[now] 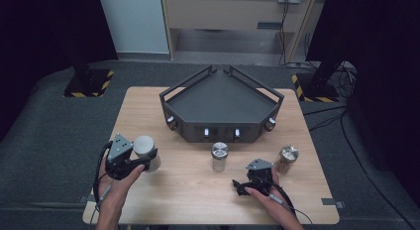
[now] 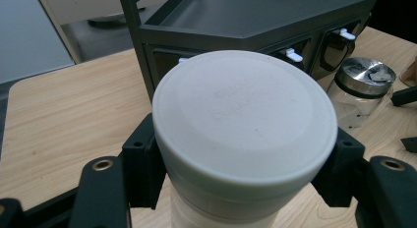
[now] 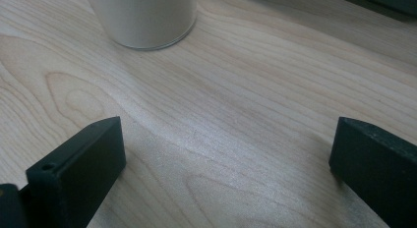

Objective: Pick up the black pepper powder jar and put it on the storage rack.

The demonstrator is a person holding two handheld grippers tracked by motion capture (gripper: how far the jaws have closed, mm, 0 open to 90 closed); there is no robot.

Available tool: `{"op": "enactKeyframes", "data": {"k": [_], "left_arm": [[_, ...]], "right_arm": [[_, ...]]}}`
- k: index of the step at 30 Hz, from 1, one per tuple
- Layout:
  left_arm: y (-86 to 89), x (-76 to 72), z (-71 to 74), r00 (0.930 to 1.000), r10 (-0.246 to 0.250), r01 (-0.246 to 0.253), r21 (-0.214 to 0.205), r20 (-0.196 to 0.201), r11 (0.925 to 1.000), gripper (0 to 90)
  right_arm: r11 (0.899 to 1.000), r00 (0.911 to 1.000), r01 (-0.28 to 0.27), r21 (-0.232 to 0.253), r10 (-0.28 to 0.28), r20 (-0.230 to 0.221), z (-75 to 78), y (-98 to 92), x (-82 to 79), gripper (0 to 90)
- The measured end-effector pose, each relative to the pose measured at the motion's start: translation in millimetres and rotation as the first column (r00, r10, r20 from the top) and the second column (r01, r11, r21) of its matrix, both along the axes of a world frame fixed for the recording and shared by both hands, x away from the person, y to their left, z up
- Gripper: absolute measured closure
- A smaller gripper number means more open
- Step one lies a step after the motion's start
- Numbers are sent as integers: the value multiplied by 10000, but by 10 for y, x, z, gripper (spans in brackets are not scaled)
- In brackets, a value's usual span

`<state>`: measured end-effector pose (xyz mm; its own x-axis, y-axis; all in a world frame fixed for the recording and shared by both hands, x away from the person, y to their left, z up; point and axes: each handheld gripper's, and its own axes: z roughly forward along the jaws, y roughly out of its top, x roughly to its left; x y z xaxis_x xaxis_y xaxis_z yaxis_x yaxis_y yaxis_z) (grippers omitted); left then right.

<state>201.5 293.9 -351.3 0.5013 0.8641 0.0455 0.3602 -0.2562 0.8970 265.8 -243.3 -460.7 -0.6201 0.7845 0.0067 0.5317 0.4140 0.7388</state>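
Observation:
My left gripper [image 1: 147,159] is shut on a white jar with a white lid [image 1: 145,148] at the table's front left. In the left gripper view the jar's lid [image 2: 244,115] sits between the two black pads, which press on the jar's sides just below it. My right gripper [image 1: 241,185] rests low over the wood at the front right, open, with bare tabletop between its jaws [image 3: 223,174]. A glass jar with a silver lid [image 1: 219,156] stands just beyond it, and its pale base [image 3: 145,16] shows at the top of the right gripper view.
A dark angular tray [image 1: 221,132] with white-handled drawers in its front wall stands at the table's middle back. A brownish jar with a silver lid [image 1: 287,158] stands to the right of my right gripper. The silver-lidded jar [image 2: 366,78] also stands in front of the tray [image 2: 221,39].

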Motion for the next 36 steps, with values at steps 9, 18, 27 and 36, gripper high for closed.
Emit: {"op": "enactKeyframes", "data": {"k": [9, 18, 27, 36], "left_arm": [[-24, 81, 104, 9995, -300, 300, -98, 75, 9995, 328], [-33, 190, 242, 9989, -470, 470, 42, 62, 9989, 328], [-89, 320, 384, 9972, -744, 743, 157, 45, 9971, 328], [-164, 418, 547, 9952, -970, 966, 269, 118, 9950, 328]], "right_arm": [[10000, 10000, -13, -10, 13, 12, 0, -1, 1, 6], [10000, 10000, -14, -9, 14, 10, 0, -1, 1, 6], [10000, 10000, -13, -7, 13, 7, 0, -1, 1, 6], [10000, 10000, -4, -3, 4, -2, 0, -1, 1, 6]]}}
